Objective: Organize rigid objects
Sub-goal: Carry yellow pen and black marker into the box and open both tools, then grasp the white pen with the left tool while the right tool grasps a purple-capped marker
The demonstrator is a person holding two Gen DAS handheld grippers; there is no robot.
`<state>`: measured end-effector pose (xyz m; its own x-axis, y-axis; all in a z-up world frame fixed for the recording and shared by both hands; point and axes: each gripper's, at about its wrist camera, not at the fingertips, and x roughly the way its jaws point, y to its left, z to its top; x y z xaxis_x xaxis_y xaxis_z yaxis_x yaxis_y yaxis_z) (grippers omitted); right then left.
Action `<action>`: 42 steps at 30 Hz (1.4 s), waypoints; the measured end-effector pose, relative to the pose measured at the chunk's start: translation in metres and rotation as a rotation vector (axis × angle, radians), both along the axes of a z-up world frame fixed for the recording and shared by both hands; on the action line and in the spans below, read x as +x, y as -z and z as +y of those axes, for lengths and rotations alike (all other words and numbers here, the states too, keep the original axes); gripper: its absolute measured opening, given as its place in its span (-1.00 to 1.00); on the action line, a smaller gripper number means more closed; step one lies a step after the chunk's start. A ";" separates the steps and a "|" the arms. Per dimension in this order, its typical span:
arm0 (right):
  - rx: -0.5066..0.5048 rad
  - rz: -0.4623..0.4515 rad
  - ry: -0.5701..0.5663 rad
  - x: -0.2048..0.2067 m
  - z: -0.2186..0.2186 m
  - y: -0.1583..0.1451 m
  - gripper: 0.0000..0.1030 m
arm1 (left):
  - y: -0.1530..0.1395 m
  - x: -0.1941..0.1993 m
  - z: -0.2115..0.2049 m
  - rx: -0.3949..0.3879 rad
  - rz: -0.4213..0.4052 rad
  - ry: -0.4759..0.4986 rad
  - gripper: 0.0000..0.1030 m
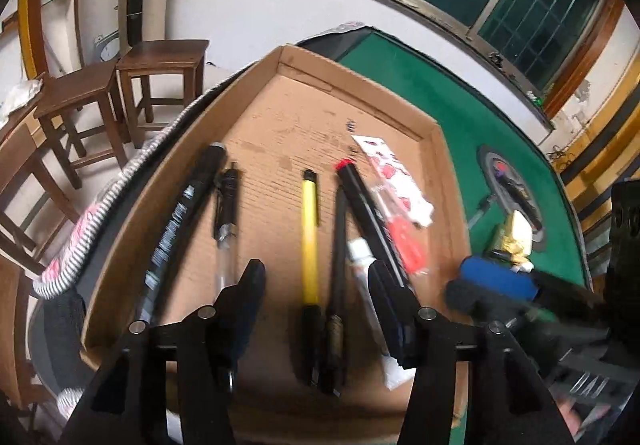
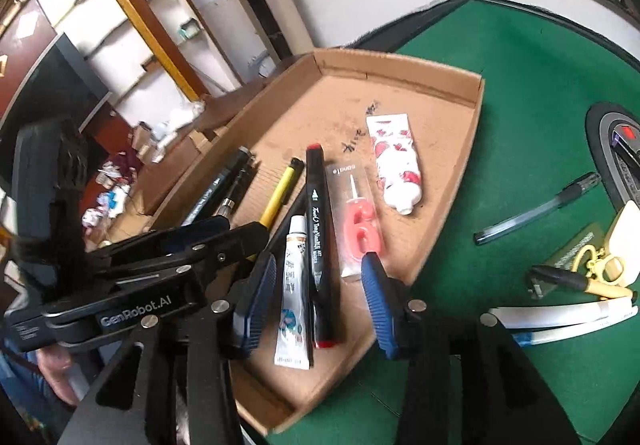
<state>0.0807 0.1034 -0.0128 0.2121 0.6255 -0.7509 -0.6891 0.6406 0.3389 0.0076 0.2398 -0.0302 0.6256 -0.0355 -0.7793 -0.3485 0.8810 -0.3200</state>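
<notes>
A shallow cardboard tray [image 1: 304, 61] [image 2: 472, 133] lies on a green table. In it lie a yellow pen [image 1: 309, 237] [image 2: 280, 193], black pens [image 1: 180, 221], a black marker with red caps [image 1: 368, 213] [image 2: 318, 237], a small white tube [image 2: 294, 297], a packaged red "6" candle [image 2: 358, 221] and a white tube with red hearts [image 2: 396, 161]. My left gripper [image 1: 316, 285] is open and empty above the yellow pen. My right gripper [image 2: 318, 269] is open and empty above the marker and small tube. The left gripper shows at left in the right wrist view.
On the green felt right of the tray lie a dark pen [image 2: 536, 209], a white and blue tube [image 2: 560, 319], a yellow-handled tool [image 2: 580, 281] and a round black-rimmed disc [image 2: 616, 149]. Wooden stools [image 1: 160, 81] stand beyond the table's left edge.
</notes>
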 end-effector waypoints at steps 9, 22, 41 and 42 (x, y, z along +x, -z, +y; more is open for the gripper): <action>0.088 -0.076 0.092 0.042 -0.127 -0.049 0.33 | -0.034 0.006 -0.094 0.031 -0.120 0.221 0.21; 0.143 0.119 0.319 0.122 -0.232 0.016 0.49 | -0.002 0.090 -0.219 0.237 0.019 0.605 0.24; 0.011 0.162 0.378 0.134 -0.246 0.033 0.59 | 0.015 0.108 -0.258 0.300 0.115 0.756 -0.58; 0.000 0.153 0.371 0.133 -0.244 0.033 0.60 | 0.015 0.107 -0.259 0.314 0.110 0.754 -0.58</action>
<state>0.2134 -0.1406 -0.0456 0.3089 0.5273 -0.7916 -0.3528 0.8364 0.4195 0.1142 -0.0197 -0.0450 0.4405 -0.1857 -0.8783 0.3579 0.9336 -0.0179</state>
